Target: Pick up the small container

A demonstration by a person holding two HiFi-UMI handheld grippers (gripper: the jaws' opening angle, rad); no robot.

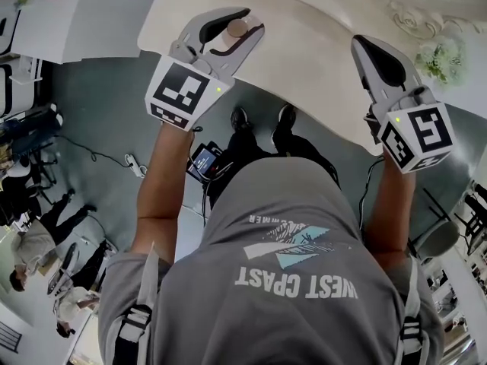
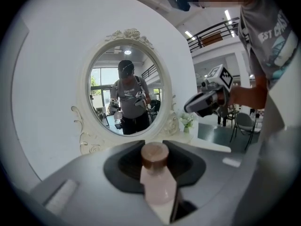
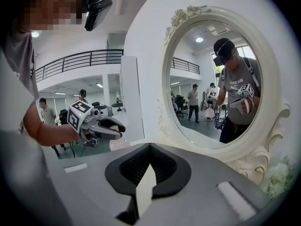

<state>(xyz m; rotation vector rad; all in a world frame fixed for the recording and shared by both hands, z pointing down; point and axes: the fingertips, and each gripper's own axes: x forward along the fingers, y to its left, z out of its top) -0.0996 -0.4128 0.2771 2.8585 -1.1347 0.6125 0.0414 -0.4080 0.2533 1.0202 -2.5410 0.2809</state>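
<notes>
The small container (image 2: pixel 157 180) is a pale pink bottle with a brown cap (image 2: pixel 154 154). It stands upright between the jaws of my left gripper (image 1: pixel 232 30), which is shut on it and holds it above the white table's near edge (image 1: pixel 304 67). From the head view only the cap of the container (image 1: pixel 237 27) shows between the grey fingers. My right gripper (image 1: pixel 378 58) hovers over the table's right part, shut and empty. The right gripper view shows its jaws meeting at the tips, and the left gripper (image 3: pixel 109 126) off to its left.
An oval mirror (image 2: pixel 124 93) in an ornate white frame stands at the back of the table, also in the right gripper view as the mirror (image 3: pixel 214 79). A small white flower bunch (image 1: pixel 439 55) sits at the table's right. Several people (image 1: pixel 30 249) stand on the floor at lower left.
</notes>
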